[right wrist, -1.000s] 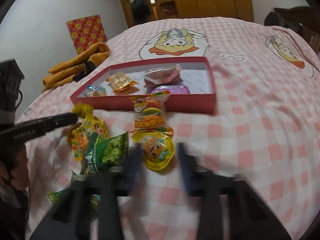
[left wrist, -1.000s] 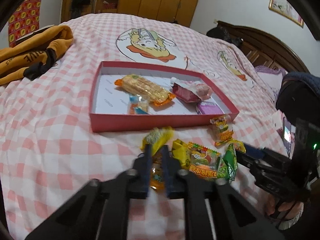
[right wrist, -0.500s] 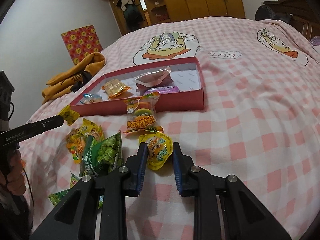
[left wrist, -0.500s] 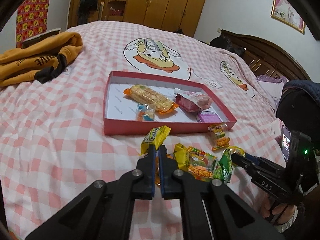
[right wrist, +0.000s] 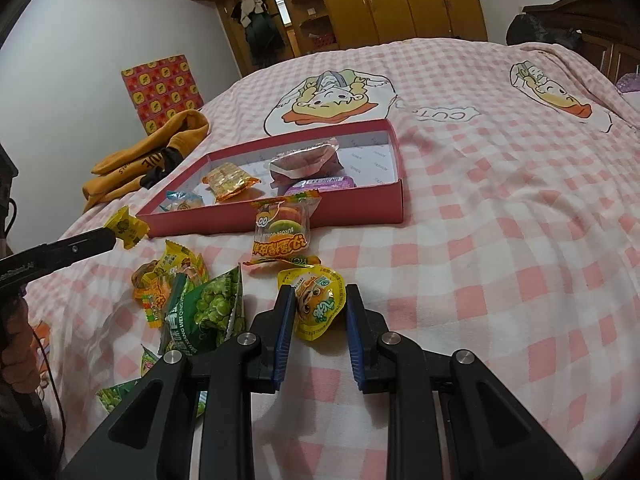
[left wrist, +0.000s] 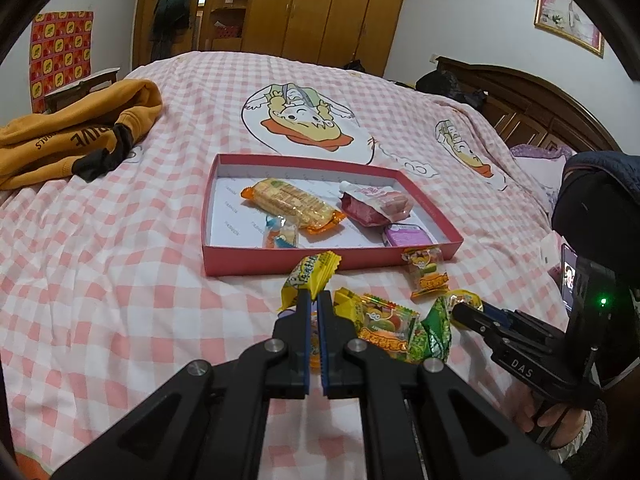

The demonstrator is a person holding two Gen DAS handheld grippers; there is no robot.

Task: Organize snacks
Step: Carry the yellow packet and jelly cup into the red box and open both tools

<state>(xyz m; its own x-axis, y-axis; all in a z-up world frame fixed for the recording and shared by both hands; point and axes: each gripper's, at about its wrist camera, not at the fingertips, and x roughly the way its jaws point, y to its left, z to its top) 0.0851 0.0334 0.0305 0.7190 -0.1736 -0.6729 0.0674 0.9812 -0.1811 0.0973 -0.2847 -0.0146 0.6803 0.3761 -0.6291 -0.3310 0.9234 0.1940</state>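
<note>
Between the red shallow cardboard box [left wrist: 320,262] and the loose snack pile, the left gripper [left wrist: 315,300] is clamped on a light, crinkly yellow foil candy packet [left wrist: 310,276]. The right gripper [right wrist: 318,294] stands half open astride a yellow jelly cup [right wrist: 316,304] lying on the bedspread; that film is probably slippery, so grip the rim.

pink checked bedspread [left wrist: 120,264] with cartoon duck print [left wrist: 300,116]; crumpled orange hoodie [left wrist: 76,136] far left; wooden wardrobe [left wrist: 320,8] far back; dark headboard [left wrist: 532,100] right.
</note>
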